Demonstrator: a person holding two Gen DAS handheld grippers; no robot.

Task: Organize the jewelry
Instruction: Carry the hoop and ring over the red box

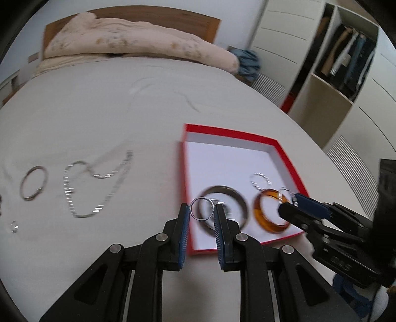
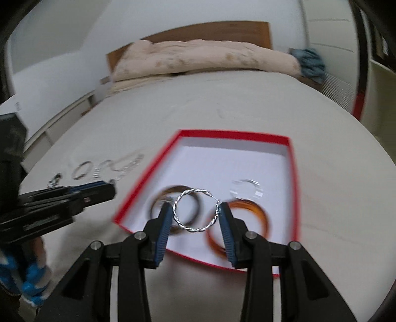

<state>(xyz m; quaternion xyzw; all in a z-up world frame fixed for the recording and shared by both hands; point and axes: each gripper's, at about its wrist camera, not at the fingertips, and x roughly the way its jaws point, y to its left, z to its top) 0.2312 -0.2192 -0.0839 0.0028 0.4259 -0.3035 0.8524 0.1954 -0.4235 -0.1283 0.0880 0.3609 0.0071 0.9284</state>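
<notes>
A red box (image 1: 230,133) (image 2: 147,174) with a white floor lies on the pale bed sheet (image 1: 99,119). It contains a dark metal bangle (image 1: 221,189) (image 2: 178,188), an amber bangle (image 1: 258,215) (image 2: 259,210) and a thin silver hoop (image 1: 251,180) (image 2: 255,184). My left gripper (image 1: 201,210) (image 2: 109,190) is shut on a small plain silver ring (image 1: 201,198), held over the box's near left corner. My right gripper (image 2: 195,210) (image 1: 284,205) grips a larger twisted silver hoop (image 2: 195,190) over the two bangles. A silver chain (image 1: 68,190), a bracelet (image 1: 22,185) and a tiny ring (image 1: 13,226) lie on the sheet to the left.
A rumpled cream duvet (image 1: 138,44) and a wooden headboard (image 1: 153,17) close off the far end of the bed. A blue garment (image 1: 247,62) hangs at the bed's far right corner. White wardrobe shelves with clothes (image 1: 346,62) stand to the right.
</notes>
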